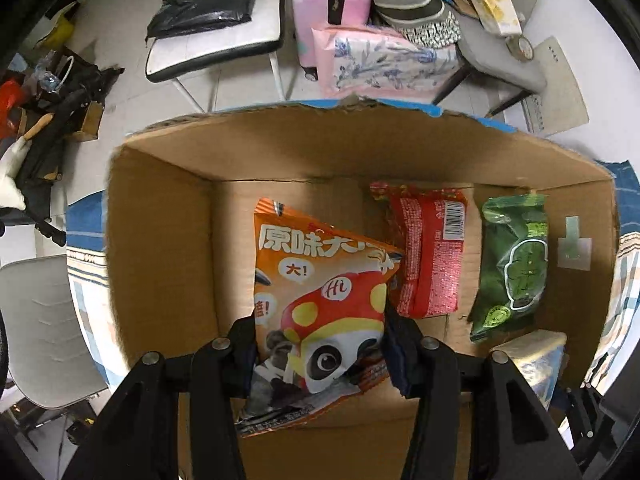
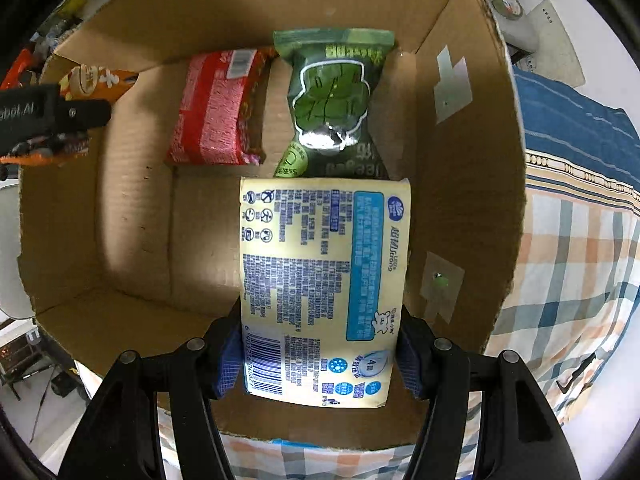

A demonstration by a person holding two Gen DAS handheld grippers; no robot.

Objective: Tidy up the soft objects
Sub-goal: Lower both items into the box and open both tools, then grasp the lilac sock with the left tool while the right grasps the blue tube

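Observation:
An open cardboard box (image 1: 160,240) holds a red packet (image 1: 432,256) and a green packet (image 1: 516,264) flat on its floor. My left gripper (image 1: 320,344) is shut on an orange snack bag (image 1: 320,288) with a panda picture, held inside the box at the left. My right gripper (image 2: 320,348) is shut on a pale yellow tissue pack (image 2: 324,280) with blue print, held inside the box (image 2: 472,200) below the green packet (image 2: 332,104) and right of the red packet (image 2: 216,112). The left gripper (image 2: 52,116) with the orange bag shows at the right wrist view's left edge.
The box sits on a blue and checked cloth (image 2: 576,240). Behind it stand a chair with black bags (image 1: 208,12), a pink suitcase (image 1: 328,4), a pink floral pack (image 1: 384,60) and a grey chair with clutter (image 1: 492,40). A white chair (image 1: 44,328) is at the left.

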